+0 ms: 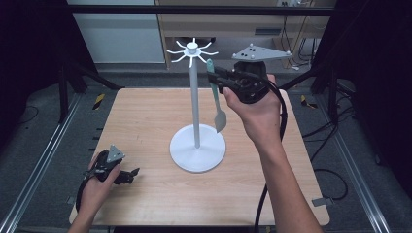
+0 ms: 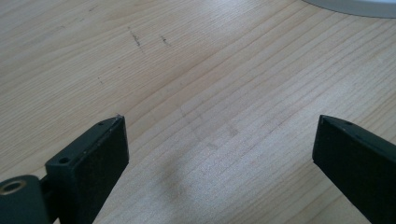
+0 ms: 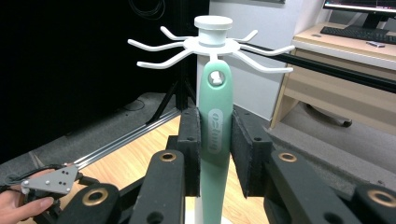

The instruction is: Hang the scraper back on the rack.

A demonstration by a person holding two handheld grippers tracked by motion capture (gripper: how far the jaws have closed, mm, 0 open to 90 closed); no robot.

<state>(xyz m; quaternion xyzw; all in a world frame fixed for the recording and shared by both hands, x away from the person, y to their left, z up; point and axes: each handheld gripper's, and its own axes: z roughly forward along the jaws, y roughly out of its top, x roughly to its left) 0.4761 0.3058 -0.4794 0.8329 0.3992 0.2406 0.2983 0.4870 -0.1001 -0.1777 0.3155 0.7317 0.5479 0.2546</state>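
Right gripper view shows our right gripper (image 3: 215, 154) clamped on the green spatula's (image 3: 215, 140) handle, its hole at a hook of the white rack (image 3: 212, 44) just above. It seems light, stiff, smooth. Left gripper (image 2: 219, 154) rests apart.

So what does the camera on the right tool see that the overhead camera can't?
Right gripper view alone: the hole in the green spatula's handle, level with a hook of the white rack, and a desk with a keyboard.

High view alone: the spatula's blade, the rack's round base, the whole wooden table, and the right tool from outside.

Both: the spatula clamped in the right tool, the rack's hooks, the left tool resting low.
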